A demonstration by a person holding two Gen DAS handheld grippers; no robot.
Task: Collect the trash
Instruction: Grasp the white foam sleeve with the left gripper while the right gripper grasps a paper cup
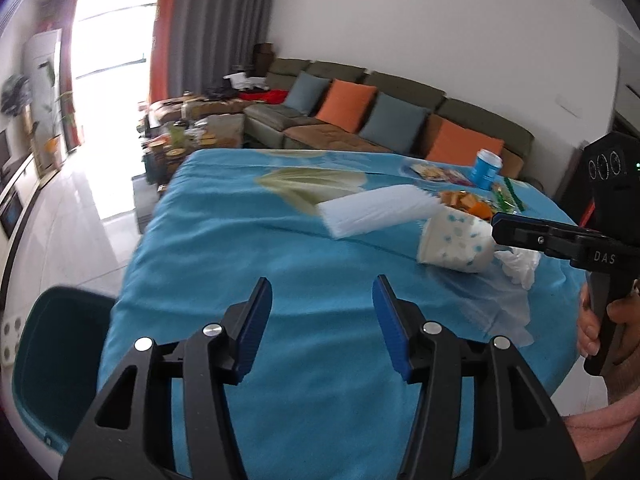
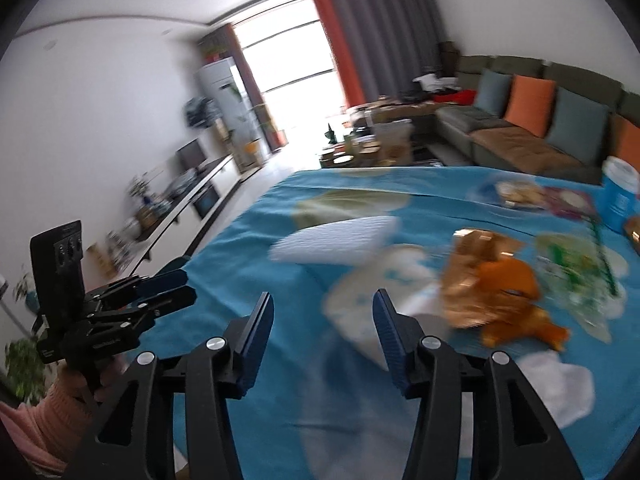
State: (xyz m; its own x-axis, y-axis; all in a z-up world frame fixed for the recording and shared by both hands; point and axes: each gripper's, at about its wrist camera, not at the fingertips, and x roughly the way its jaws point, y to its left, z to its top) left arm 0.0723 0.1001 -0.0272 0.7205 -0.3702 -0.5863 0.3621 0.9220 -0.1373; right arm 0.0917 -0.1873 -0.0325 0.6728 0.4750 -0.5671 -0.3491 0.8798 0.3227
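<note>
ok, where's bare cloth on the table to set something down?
Free: the near stretch of blue cloth ahead of the left gripper, and the far-left part up to the table edge. Crowded: the right side, with the tipped paper cup, white pack, crumpled tissue, snack wrappers and blue can.

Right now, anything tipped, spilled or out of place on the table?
Yes. A dotted paper cup lies on its side on the blue tablecloth, with a crumpled tissue beside it and torn snack wrappers scattered behind. The blue tub stands upright.
</note>
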